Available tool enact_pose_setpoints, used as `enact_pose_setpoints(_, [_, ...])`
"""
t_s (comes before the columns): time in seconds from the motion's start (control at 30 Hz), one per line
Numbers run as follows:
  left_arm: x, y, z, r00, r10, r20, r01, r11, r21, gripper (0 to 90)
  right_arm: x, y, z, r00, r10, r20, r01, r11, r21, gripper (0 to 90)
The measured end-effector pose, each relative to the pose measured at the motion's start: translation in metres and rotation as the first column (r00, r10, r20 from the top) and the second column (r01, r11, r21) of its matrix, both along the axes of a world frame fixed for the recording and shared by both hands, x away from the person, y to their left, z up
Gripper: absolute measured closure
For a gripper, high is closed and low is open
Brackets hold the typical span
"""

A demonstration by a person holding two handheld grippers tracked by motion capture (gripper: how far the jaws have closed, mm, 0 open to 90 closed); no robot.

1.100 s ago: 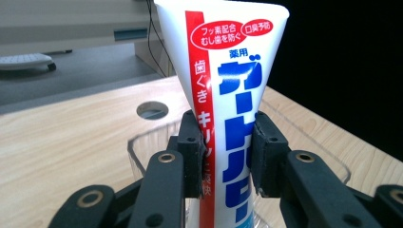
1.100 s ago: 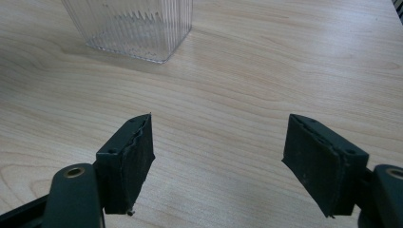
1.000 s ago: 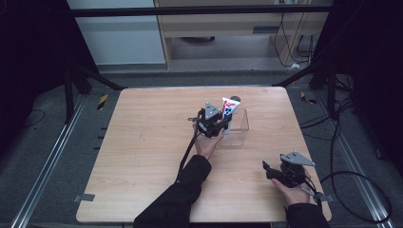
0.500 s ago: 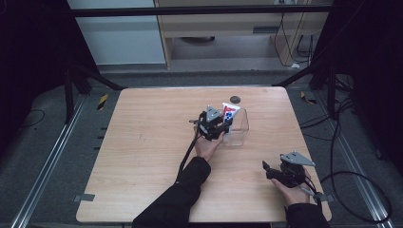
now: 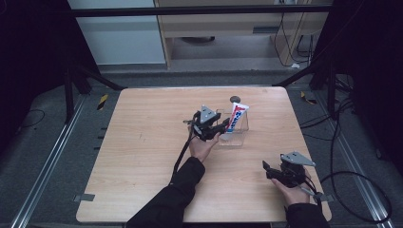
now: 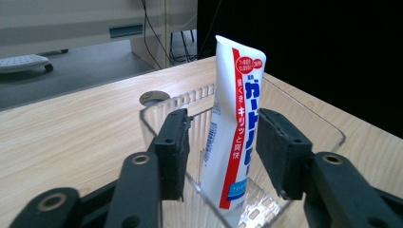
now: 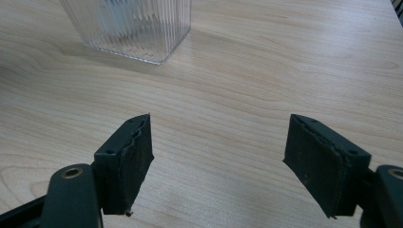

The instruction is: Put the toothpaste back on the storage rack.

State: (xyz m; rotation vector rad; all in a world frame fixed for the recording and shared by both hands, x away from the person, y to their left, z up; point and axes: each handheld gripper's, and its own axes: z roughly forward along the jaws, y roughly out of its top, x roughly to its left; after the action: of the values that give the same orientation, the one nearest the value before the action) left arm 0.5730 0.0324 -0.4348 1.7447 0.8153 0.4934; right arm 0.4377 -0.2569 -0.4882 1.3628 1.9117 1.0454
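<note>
The left gripper [image 6: 221,156], its jaws just opening off the light, squashy toothpaste tube [image 6: 234,128] standing in the ribbed clear holder [image 6: 157,111] near the tabletop's far edge, suits a mid-body grip, while the right gripper [image 7: 218,161] gapes empty.

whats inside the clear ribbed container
A toothpaste tube stands upright in the clear ribbed container, leaning toward one wall. The left gripper has just been opening; its pads flank the tube without pressing. The tube's bottom end is blurred behind the ribbing.

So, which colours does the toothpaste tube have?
The toothpaste tube is white with a red stripe and blue lettering, clearest in the left gripper view.
</note>
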Motion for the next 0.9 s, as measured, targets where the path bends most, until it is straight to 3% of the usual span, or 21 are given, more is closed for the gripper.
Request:
enact_pose_setpoints(0.17, [-0.009,0.017,0.012,0.9992,-0.035,-0.018,0.035,0.9993,-0.017,49.5,0.000,0.000,0.000,1.0000,-0.004,0.001,0.004,1.0000,0.004,24.0])
enact_pose_setpoints(0.37, [-0.022,0.041,0.025,0.9967,-0.062,-0.052,0.064,0.9972,0.038,44.1,0.000,0.000,0.000,0.9999,-0.011,0.005,0.011,0.9998,0.016,21.8])
enact_pose_setpoints(0.43, [-0.027,0.052,0.028,0.9970,-0.060,-0.049,0.063,0.9959,0.065,41.2,-0.001,-0.001,0.001,0.9998,-0.016,0.010,0.016,0.9997,0.020,21.1])
enact_pose_setpoints(0.53, [-0.037,0.070,0.031,0.9978,-0.050,-0.043,0.053,0.9959,0.073,38.7,-0.001,-0.001,0.001,0.9998,-0.017,0.011,0.017,0.9996,0.021,20.3])
enact_pose_setpoints(0.67, [-0.054,0.097,0.025,0.9980,-0.040,-0.048,0.046,0.9910,0.126,35.1,-0.001,0.000,0.001,0.9998,-0.018,0.010,0.017,0.9997,0.016,19.2])
enact_pose_setpoints(0.9, [-0.081,0.147,0.005,0.9961,0.020,-0.086,-0.007,0.9894,0.145,31.6,0.000,0.000,0.000,0.9998,-0.022,0.004,0.022,0.9997,0.012,17.7])
